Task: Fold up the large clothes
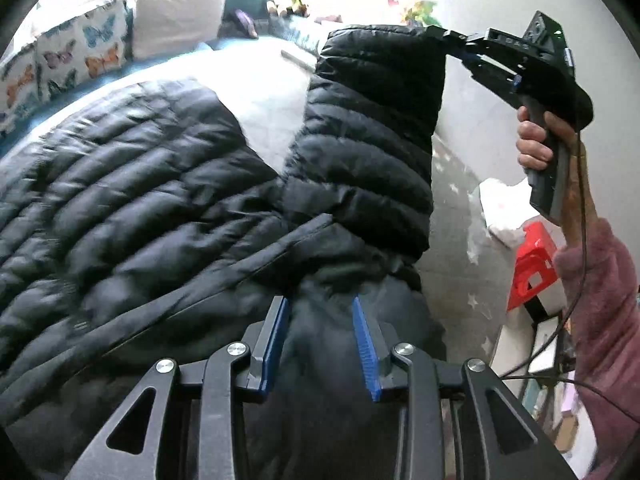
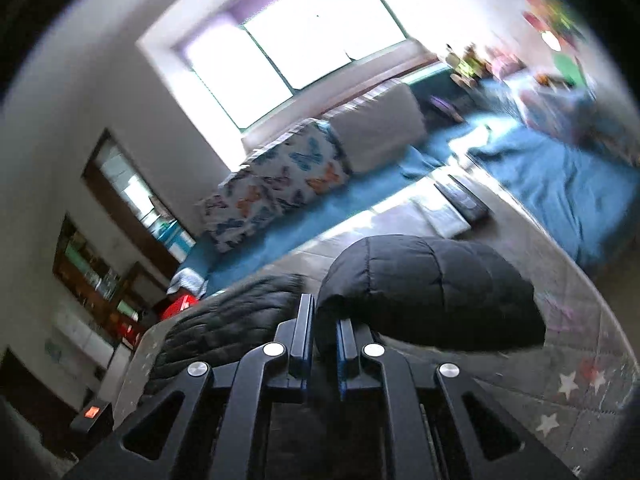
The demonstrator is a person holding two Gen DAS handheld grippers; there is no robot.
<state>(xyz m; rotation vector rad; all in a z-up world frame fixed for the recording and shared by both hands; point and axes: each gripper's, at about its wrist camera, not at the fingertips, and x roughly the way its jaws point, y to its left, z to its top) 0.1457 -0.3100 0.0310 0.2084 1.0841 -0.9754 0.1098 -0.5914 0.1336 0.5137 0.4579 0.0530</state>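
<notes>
- A black puffer jacket (image 1: 120, 184) lies spread on a grey surface with star prints (image 1: 452, 216).
- The left tool (image 1: 320, 332) is clamped on a bunch of the jacket near the shoulder, blue pads (image 1: 276, 332) partly apart.
- The right tool (image 1: 460, 46), in a hand (image 1: 536, 140), is shut tight on the cuff, holding the sleeve (image 1: 372, 120) lifted upright.
- A butterfly-print pillow (image 2: 276, 188) sits on blue bedding (image 2: 560, 184) behind.
</notes>
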